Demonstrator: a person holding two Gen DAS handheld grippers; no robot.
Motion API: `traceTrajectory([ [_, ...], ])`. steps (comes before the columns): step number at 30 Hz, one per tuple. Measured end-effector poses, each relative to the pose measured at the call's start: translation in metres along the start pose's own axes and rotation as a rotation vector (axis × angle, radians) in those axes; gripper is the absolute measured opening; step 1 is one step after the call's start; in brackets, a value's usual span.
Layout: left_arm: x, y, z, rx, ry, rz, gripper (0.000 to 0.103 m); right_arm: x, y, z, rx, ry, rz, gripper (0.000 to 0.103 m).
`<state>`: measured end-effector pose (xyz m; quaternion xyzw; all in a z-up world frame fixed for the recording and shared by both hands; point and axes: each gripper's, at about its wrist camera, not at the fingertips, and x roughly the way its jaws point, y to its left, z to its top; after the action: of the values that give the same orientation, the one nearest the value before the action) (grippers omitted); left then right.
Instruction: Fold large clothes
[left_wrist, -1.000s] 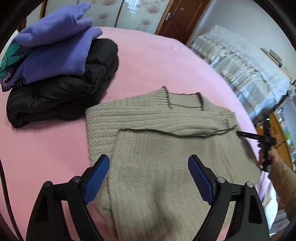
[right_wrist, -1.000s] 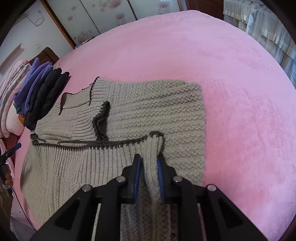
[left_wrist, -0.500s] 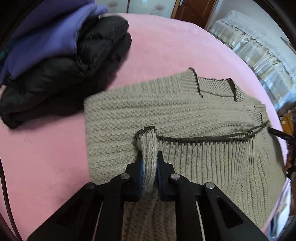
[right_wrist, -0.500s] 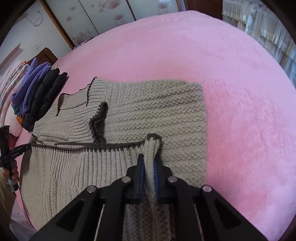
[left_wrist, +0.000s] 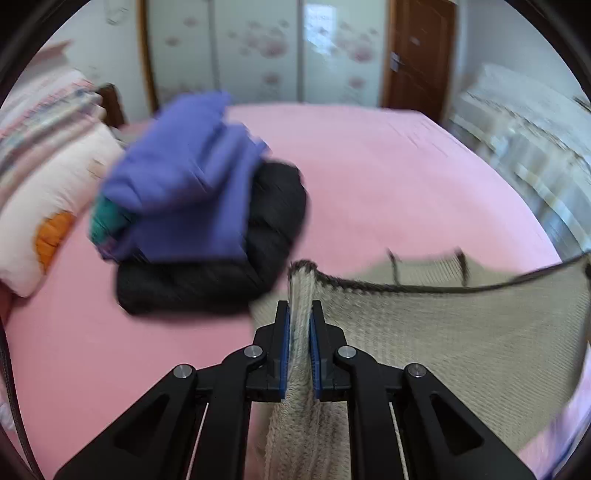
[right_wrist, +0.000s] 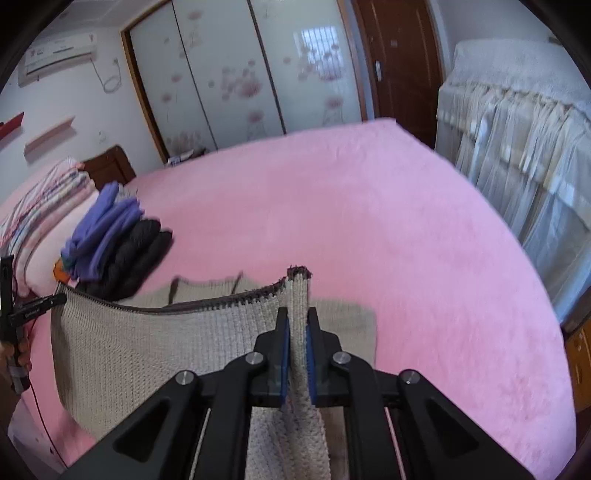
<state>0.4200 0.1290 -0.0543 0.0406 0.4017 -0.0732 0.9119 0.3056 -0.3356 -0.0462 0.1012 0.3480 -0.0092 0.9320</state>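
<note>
A beige knitted sweater (left_wrist: 443, 332) with a dark trimmed hem lies partly on the pink bed. My left gripper (left_wrist: 300, 325) is shut on one corner of its hem and holds it raised. My right gripper (right_wrist: 295, 332) is shut on the other hem corner of the sweater (right_wrist: 147, 350), also raised. The hem hangs stretched between the two grippers above the sweater's collar end, which rests on the bed. The left gripper also shows in the right wrist view (right_wrist: 37, 308) at the far left.
A stack of folded clothes, purple (left_wrist: 184, 188) on black (left_wrist: 229, 266), sits on the pink bed (left_wrist: 388, 177) to the left, beside pillows (left_wrist: 40, 192). It also shows in the right wrist view (right_wrist: 114, 240). A curtained unit (right_wrist: 517, 166) stands right of the bed.
The left gripper closed on the hem corner. Both grippers have since lifted the hem up off the bed, so the views now look across the room.
</note>
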Motion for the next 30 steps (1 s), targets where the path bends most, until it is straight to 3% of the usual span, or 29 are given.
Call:
traceTrajectory([
  [3, 0.013, 0.008, 0.022, -0.064, -0.040, 0.069, 0.008, 0.013, 0.002, 0.024, 0.005, -0.045, -0.055, 0.007],
  [7, 0.059, 0.001, 0.036, -0.079, -0.059, 0.170, 0.008, 0.065, -0.004, 0.042, 0.039, -0.044, -0.124, 0.007],
  [13, 0.149, -0.036, 0.019, 0.013, 0.018, 0.342, 0.008, 0.169, -0.006, 0.024, 0.027, 0.100, -0.263, 0.007],
  [17, 0.178, -0.042, 0.009, 0.044, 0.022, 0.403, 0.008, 0.202, -0.016, 0.007, 0.013, 0.150, -0.334, 0.007],
  [22, 0.202, -0.052, -0.002, 0.144, 0.014, 0.469, 0.008, 0.224, -0.022, -0.007, -0.018, 0.185, -0.379, 0.007],
  [30, 0.227, -0.070, -0.011, 0.211, 0.067, 0.505, 0.014, 0.231, -0.023, -0.013, -0.039, 0.200, -0.422, 0.012],
])
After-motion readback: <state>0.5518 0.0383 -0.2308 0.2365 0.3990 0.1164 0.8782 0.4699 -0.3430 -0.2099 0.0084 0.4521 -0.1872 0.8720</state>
